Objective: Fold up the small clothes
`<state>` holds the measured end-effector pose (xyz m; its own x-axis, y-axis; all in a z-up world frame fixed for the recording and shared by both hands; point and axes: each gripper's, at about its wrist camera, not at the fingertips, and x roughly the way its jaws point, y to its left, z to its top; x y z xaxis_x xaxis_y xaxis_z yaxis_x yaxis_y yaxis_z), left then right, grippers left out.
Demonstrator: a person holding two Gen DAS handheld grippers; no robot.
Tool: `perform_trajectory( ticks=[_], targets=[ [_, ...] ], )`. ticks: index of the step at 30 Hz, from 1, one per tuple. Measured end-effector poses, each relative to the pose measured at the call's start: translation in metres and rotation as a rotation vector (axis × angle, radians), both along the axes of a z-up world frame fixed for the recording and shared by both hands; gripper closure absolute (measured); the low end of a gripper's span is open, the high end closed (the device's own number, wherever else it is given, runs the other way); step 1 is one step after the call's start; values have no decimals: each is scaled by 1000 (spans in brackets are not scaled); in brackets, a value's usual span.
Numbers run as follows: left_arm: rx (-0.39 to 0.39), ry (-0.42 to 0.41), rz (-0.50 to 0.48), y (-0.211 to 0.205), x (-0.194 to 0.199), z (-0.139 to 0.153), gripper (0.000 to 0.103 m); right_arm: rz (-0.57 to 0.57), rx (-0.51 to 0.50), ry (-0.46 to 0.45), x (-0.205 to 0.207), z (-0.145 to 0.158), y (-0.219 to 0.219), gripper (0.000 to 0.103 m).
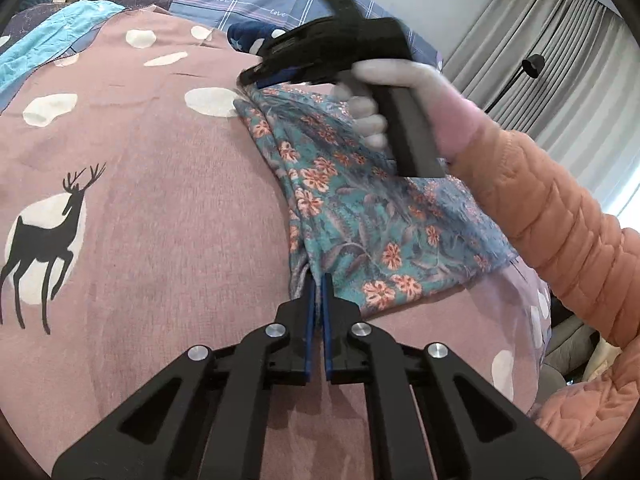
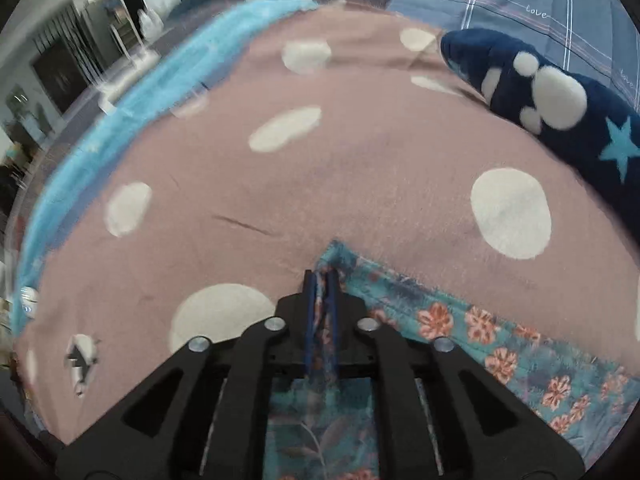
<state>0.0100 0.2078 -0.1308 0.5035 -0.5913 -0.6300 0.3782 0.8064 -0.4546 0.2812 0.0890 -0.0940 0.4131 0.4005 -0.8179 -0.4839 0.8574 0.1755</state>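
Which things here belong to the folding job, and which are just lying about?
Job: teal floral cotton garment; left gripper and right gripper, jaws pinching its edges.

Lying about: navy plush star-patterned cushion; light blue towel; pink spotted bedsheet.

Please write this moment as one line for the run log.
left gripper: shut on floral garment | right gripper: shut on garment corner | surface: pink bedspread
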Motion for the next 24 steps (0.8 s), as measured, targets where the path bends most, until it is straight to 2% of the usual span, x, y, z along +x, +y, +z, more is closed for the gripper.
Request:
perform_trajectory(
  ticks=[1,3,5,7,9,10,11,14,16,17,18,19,20,21,22,23,24],
  targets=[
    [-12,7,4,3,0,-1,98,-16,19,-11,-6,6,-9,75],
    [-20,8,13,5,-1,-1,97,-23,32,-63,-29,22,-32,74],
    [-17,0,23,5,-4,0,96,-18,21,-109,-64,34,-60,69],
    [-10,-15,36,5,-7,3,96,-17,21,-118,-106,36,-94,59],
    [-8,-21,62,6,-11,7,92,-24,30,-117,-146,33,-125,56],
    [2,-26,82,6,-13,10,87,-33,30,-120,-162,31,-138,56],
    [37,-40,121,7,-17,16,77,-53,27,-127,-187,26,-158,56],
    [93,-104,153,-1,-26,34,77,-155,51,-145,-236,16,-205,56],
    [88,-126,140,-9,-27,44,74,-251,72,-89,-257,-1,-235,55],
    [122,-135,134,-20,-27,47,69,-281,75,-57,-263,-12,-245,56],
    [168,-141,135,-28,-25,45,59,-292,101,-59,-269,-17,-252,60],
    [250,-143,146,-39,-21,39,54,-302,136,-75,-275,-19,-258,60],
    [321,-118,158,-48,-14,28,51,-312,144,-82,-281,-20,-259,60],
    [358,-80,165,-51,-7,18,50,-318,140,-92,-285,-19,-258,59],
    [364,-72,171,-51,-5,11,49,-322,136,-101,-287,-19,-256,56],
    [357,-99,176,-50,-7,12,48,-323,133,-110,-292,-19,-254,54],
    [351,-86,179,-47,-7,15,48,-324,127,-119,-297,-18,-253,50]
  ],
)
